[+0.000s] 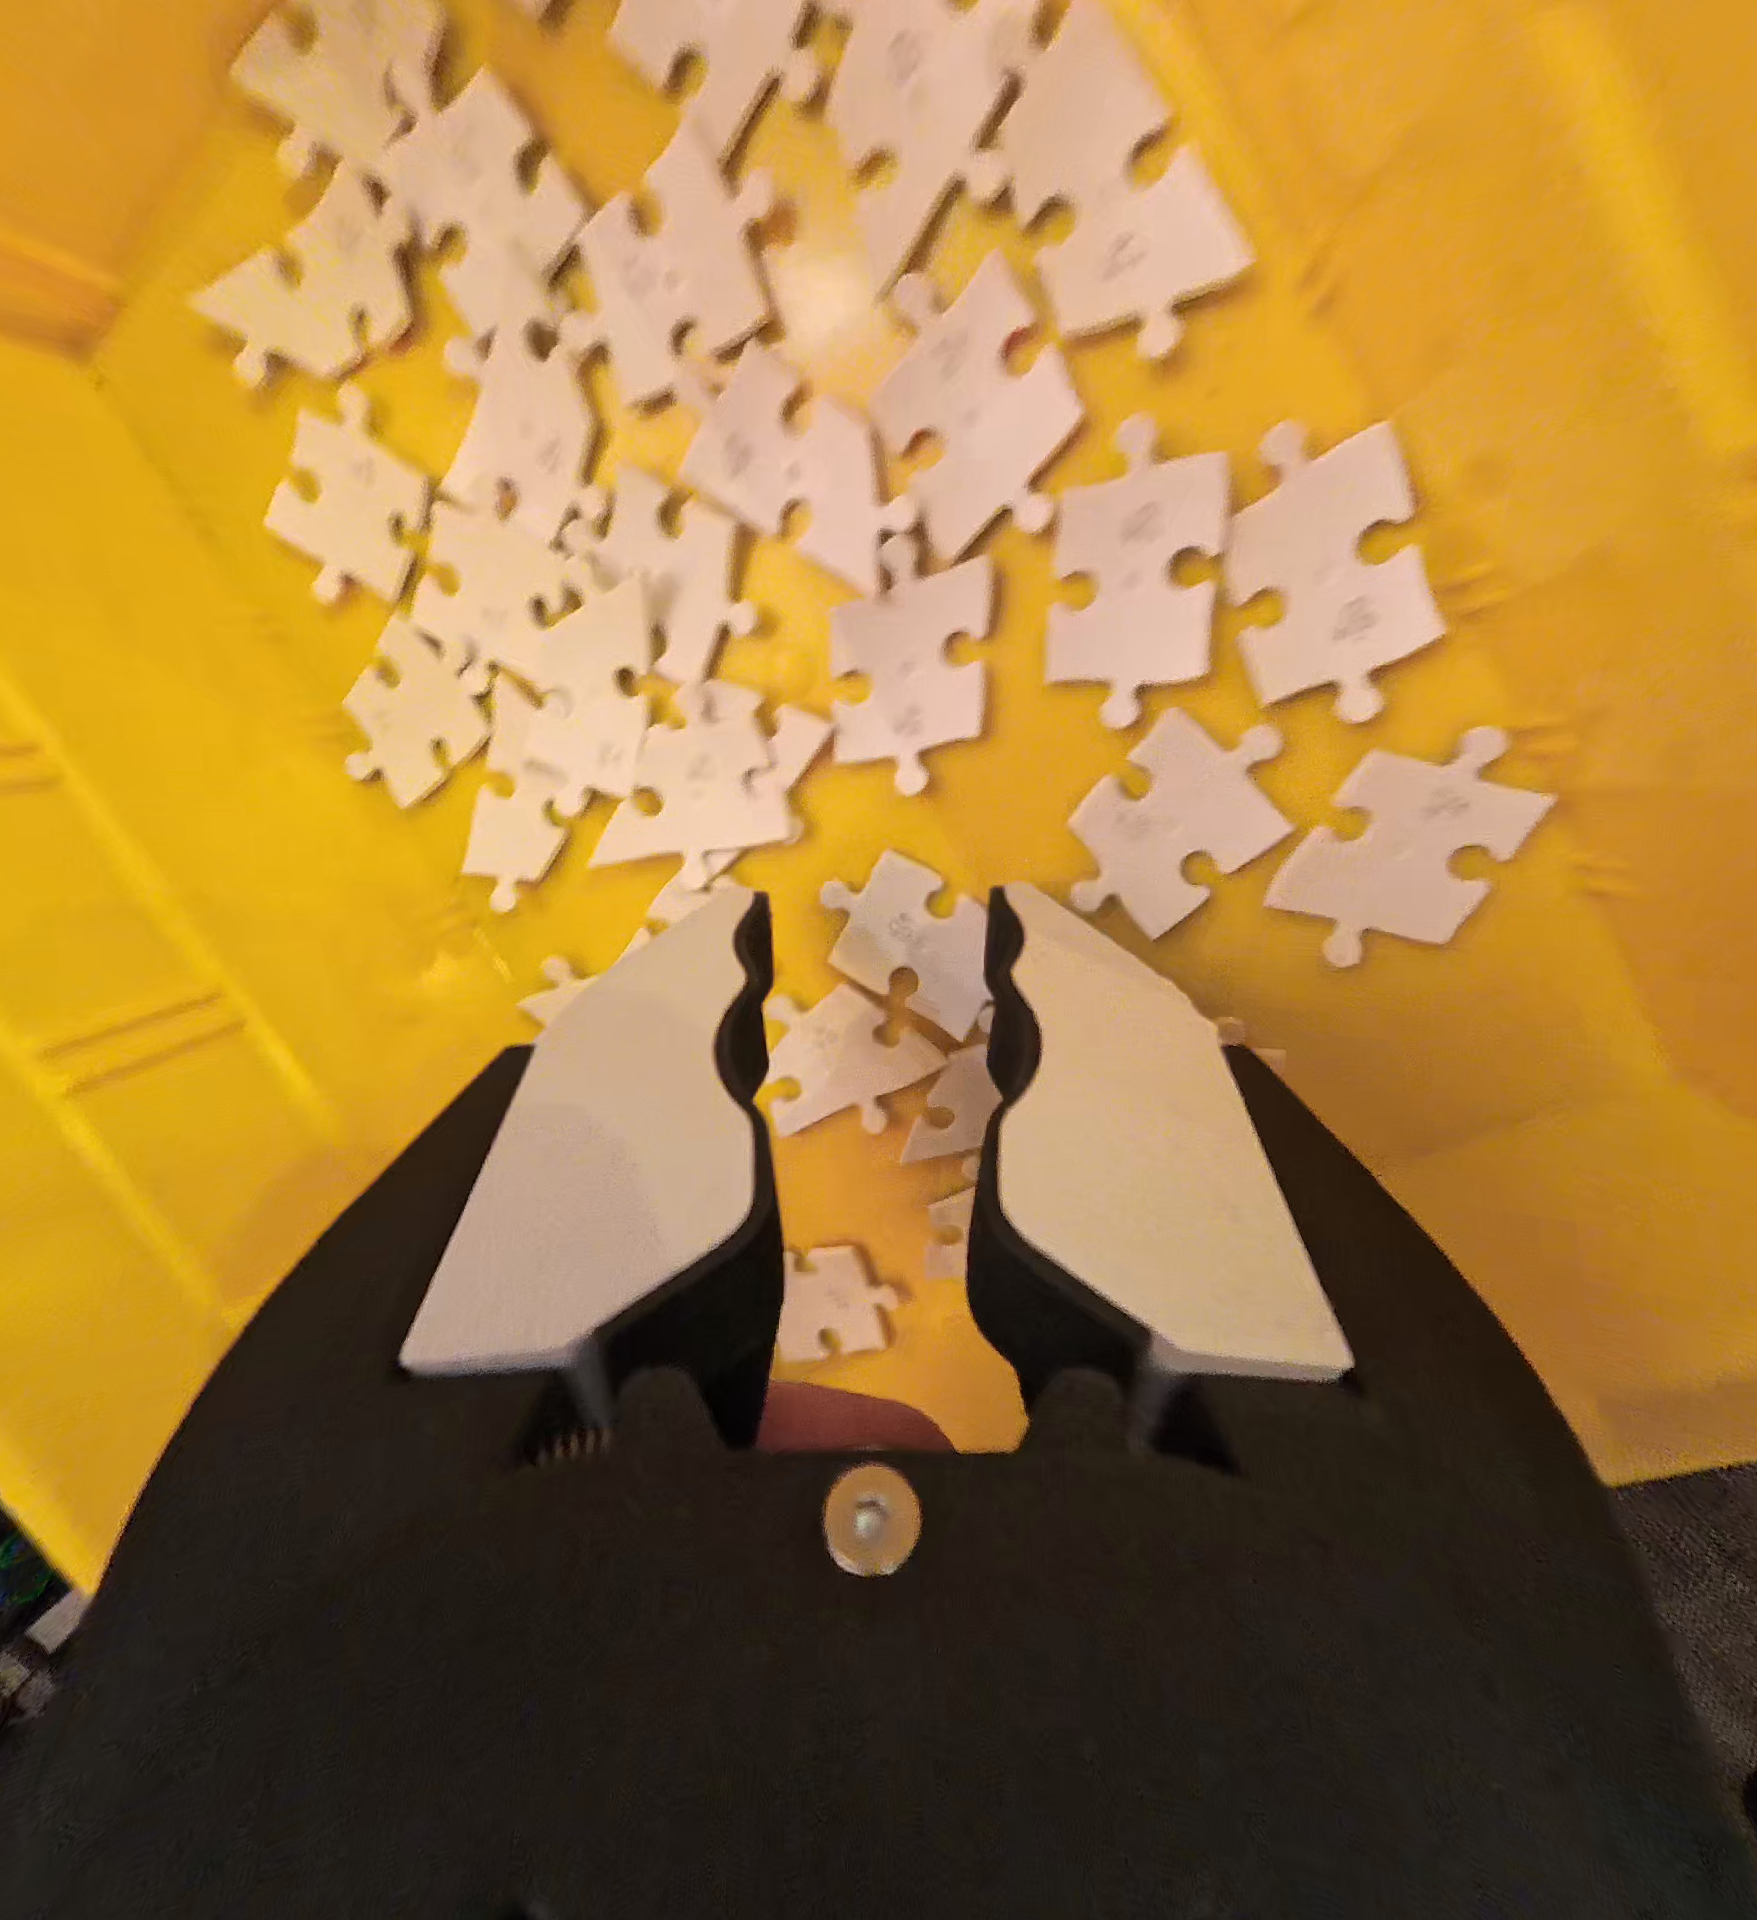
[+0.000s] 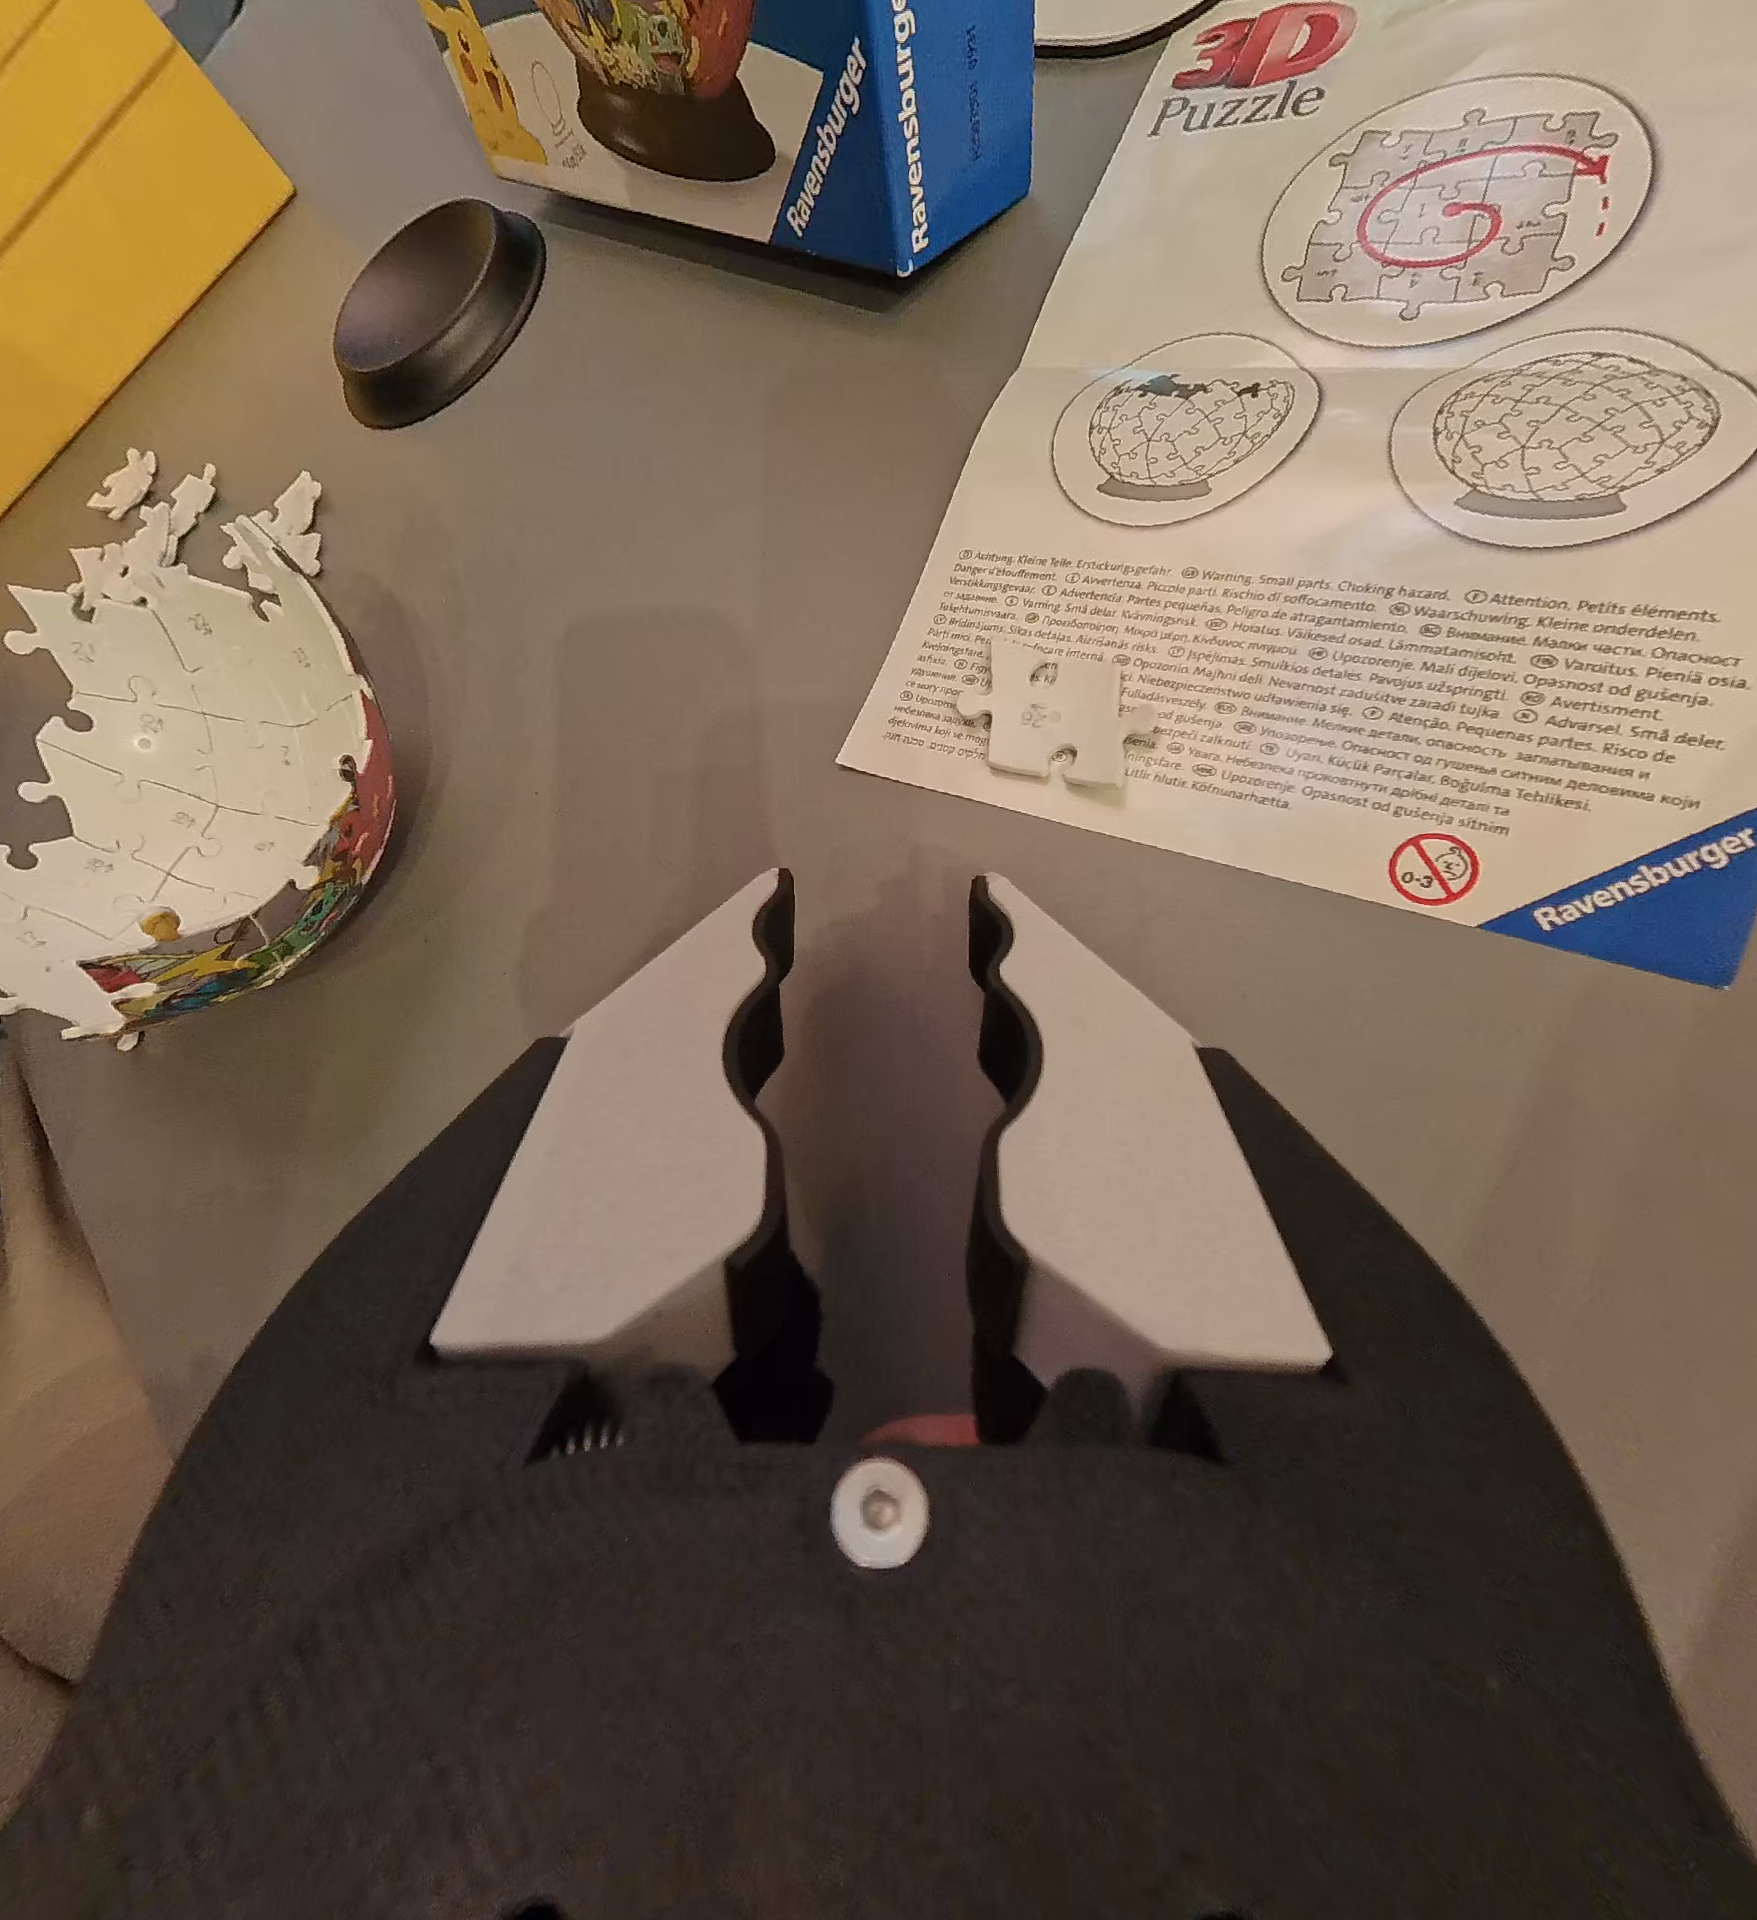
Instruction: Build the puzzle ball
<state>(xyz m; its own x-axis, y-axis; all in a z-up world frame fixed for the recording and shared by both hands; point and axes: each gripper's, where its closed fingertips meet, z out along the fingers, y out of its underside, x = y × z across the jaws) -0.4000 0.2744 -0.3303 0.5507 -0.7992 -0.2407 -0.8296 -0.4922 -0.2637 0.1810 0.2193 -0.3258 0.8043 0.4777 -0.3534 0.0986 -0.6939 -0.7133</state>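
Both grippers, left and right, hold jaws apart, empty.

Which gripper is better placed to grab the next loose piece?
Probably the left gripper: open, inside the yellow bin, loose pieces right between its fingers. The right gripper, also open, hangs over bare table.

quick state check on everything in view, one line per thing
left gripper: open, empty, over the yellow bin
loose pieces: scattered blank side up
right gripper: open, empty
puzzle ball: partly built, on its side
single piece: flat on leaflet
black stand: tilted, unused
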